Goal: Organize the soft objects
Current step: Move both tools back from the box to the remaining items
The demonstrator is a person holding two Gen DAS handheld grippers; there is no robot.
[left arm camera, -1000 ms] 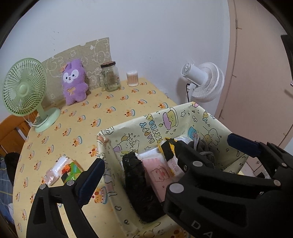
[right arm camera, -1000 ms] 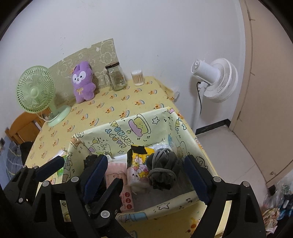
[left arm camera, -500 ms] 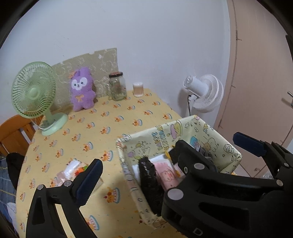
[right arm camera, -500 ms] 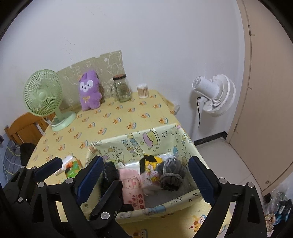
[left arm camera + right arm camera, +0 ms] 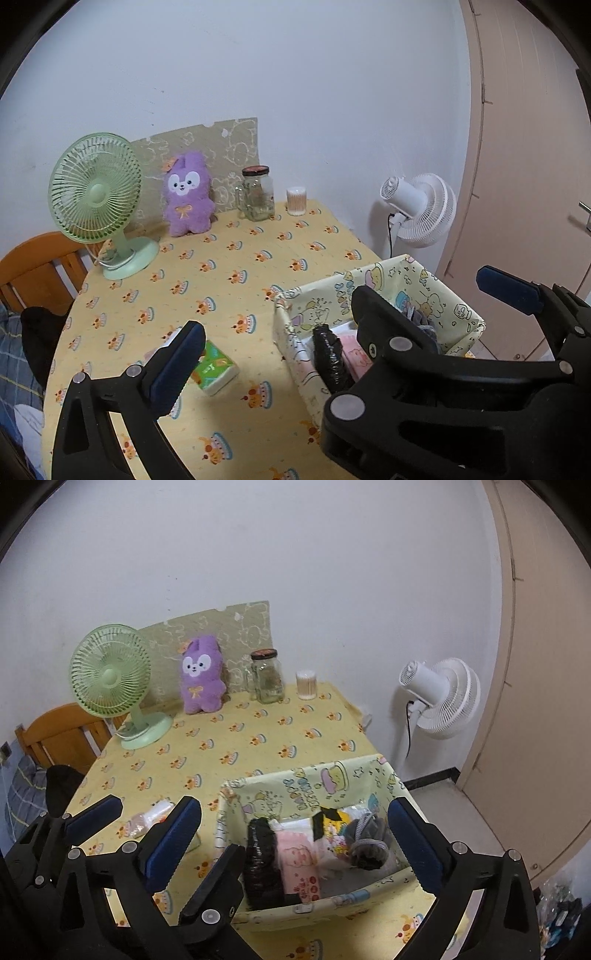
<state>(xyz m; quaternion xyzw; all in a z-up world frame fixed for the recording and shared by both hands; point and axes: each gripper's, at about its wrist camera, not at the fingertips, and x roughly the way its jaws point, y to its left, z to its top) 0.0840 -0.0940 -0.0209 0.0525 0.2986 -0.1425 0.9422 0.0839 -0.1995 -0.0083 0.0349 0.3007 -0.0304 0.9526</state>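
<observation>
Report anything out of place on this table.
Two soft packs lie outside the patterned fabric storage bin: a green tissue pack and a clear plastic pouch on the yellow tablecloth. Nothing looks spilled or damaged.

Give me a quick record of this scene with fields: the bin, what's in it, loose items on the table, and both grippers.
bin: printed fabric bin, near table edge
in bin: black bundle, pink tissue pack, yellow pack, grey socks
loose on table: green tissue pack, clear packet
back of table: purple plush, green fan, glass jar
left gripper: open, empty
right gripper: open, empty
</observation>
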